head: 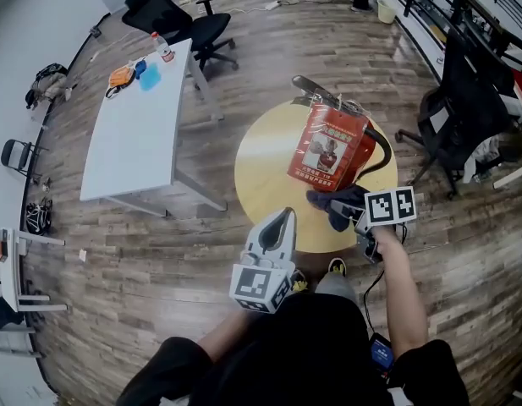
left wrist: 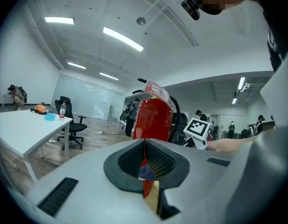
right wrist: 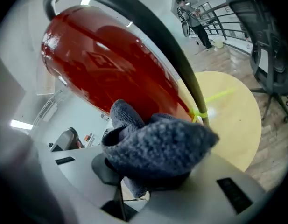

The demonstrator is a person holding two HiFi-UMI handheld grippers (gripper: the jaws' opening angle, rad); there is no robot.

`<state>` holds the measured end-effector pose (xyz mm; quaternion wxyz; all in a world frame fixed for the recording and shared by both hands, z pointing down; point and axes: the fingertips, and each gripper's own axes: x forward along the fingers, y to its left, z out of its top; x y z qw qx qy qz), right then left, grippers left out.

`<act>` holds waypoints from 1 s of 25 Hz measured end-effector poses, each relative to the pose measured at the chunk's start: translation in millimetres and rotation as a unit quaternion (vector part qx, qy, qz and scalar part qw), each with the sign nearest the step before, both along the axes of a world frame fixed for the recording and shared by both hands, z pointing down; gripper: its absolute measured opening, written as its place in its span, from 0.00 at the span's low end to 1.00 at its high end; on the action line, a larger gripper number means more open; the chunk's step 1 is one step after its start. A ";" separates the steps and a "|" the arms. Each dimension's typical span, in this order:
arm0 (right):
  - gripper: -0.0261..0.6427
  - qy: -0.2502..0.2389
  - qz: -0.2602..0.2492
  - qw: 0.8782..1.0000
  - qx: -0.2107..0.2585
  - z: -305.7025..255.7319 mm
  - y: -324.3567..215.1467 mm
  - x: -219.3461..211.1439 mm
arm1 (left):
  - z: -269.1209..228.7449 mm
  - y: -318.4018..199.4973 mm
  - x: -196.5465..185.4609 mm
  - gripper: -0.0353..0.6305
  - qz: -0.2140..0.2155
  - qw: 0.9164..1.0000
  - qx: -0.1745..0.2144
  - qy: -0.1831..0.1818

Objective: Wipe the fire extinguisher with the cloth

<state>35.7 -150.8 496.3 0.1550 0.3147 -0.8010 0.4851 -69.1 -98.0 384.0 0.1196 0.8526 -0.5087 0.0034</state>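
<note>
A red fire extinguisher (head: 330, 148) with a black hose stands on the round yellow table (head: 265, 163); it fills the right gripper view (right wrist: 111, 64) and shows upright in the left gripper view (left wrist: 153, 118). My right gripper (head: 345, 207) is shut on a dark blue-grey cloth (head: 335, 201), bunched (right wrist: 158, 146) against the lower side of the cylinder. My left gripper (head: 282, 218) hangs at the table's near edge, left of the extinguisher, jaws shut with nothing between them (left wrist: 144, 164).
A long white desk (head: 138, 129) with a bottle and small items stands at the left, a black office chair (head: 180, 19) behind it. Another black chair (head: 464, 108) stands right of the round table. Wooden floor all around.
</note>
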 end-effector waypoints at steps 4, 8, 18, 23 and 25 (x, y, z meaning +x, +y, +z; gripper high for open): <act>0.20 -0.039 -0.043 0.997 0.045 -66.0 3.9 -14.9 | 0.1 1.8 0.3 0.09 0.001 1.000 -0.001 -0.001; 0.20 -0.160 -0.060 0.981 0.089 -147.2 7.7 -34.1 | 0.4 3.0 1.7 0.09 0.005 1.000 0.004 0.002; 0.20 0.056 -0.182 0.970 0.152 -75.0 47.8 -33.9 | -6.4 8.2 31.1 0.10 0.080 0.995 0.046 -0.040; 0.20 0.088 -0.272 0.936 0.204 -86.5 67.6 -31.5 | -9.3 8.0 50.7 0.45 0.139 0.988 0.057 -0.039; 0.20 0.061 -0.278 0.936 0.209 -98.2 69.8 -24.0 | -3.0 7.0 51.4 0.45 0.157 0.984 0.050 -0.067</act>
